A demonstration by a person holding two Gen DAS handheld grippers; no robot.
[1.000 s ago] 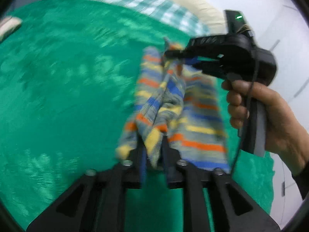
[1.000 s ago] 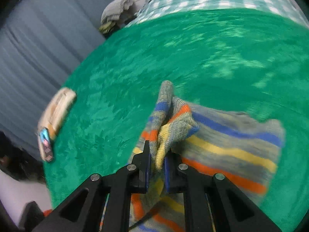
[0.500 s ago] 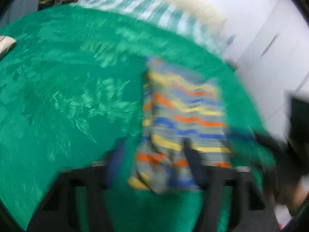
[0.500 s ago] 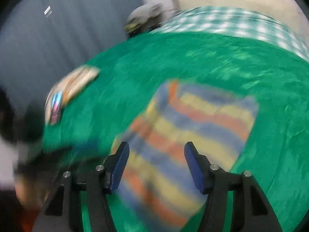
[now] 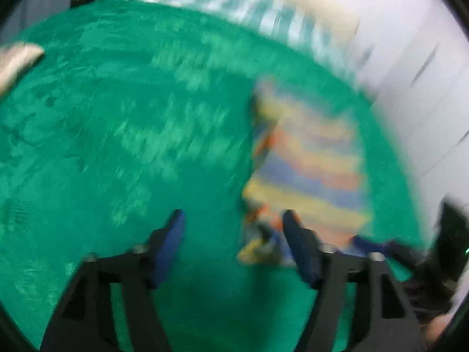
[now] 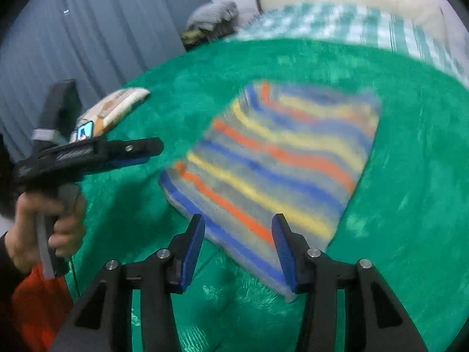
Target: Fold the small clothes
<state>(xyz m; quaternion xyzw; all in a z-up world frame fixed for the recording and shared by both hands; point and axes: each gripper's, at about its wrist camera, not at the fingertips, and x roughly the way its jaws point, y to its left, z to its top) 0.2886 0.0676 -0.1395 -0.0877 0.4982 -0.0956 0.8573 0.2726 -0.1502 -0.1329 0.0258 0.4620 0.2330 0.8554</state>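
Green blanket [image 6: 410,135], checked sheet [image 6: 337,26], grey curtain [image 6: 96,29], flat packet [image 6: 114,108]

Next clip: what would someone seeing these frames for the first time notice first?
The striped garment, grey with blue, orange and yellow bands, lies folded flat on the green blanket, right of centre. The right gripper hangs over its near edge, jaws apart and holding nothing. The left gripper, blurred in its own view, has just been opening, with only blanket between its jaws; a pale packet lies at the blanket's far left edge.
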